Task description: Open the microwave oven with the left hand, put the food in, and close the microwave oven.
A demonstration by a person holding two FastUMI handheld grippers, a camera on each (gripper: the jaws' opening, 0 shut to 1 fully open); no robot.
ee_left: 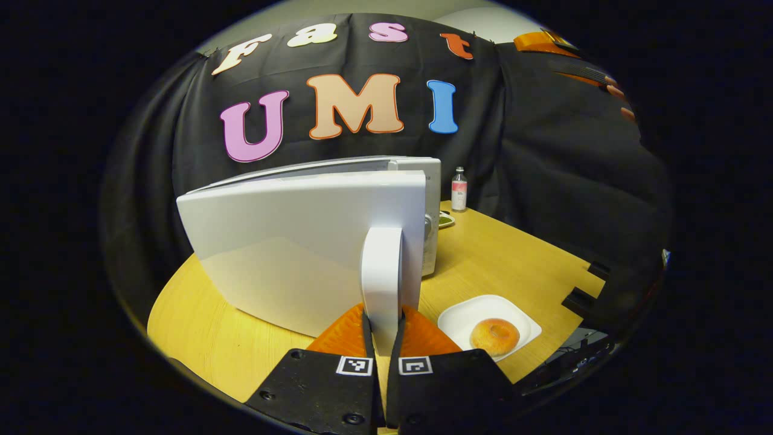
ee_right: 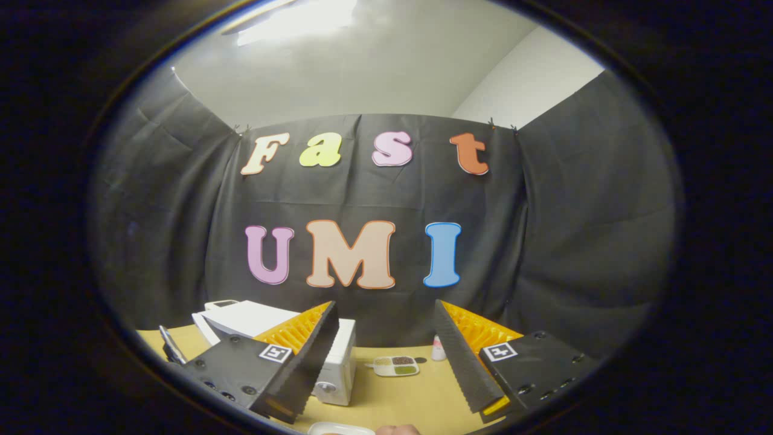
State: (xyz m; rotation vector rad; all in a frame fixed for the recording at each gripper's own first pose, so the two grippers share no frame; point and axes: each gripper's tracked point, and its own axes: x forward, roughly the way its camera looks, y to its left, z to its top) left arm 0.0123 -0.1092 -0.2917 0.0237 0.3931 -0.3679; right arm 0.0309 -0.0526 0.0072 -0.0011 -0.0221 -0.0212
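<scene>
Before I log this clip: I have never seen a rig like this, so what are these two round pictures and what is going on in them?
A person holds a two-finger gripper in each hand, and a camera rides on each.

In the left gripper view, the left gripper is closed on the microwave door handle, with the door partly open.

On the wooden table sit a doughnut on a white plate, a small bottle and a small dish.

In the right gripper view, the right gripper is open and holds nothing.
</scene>
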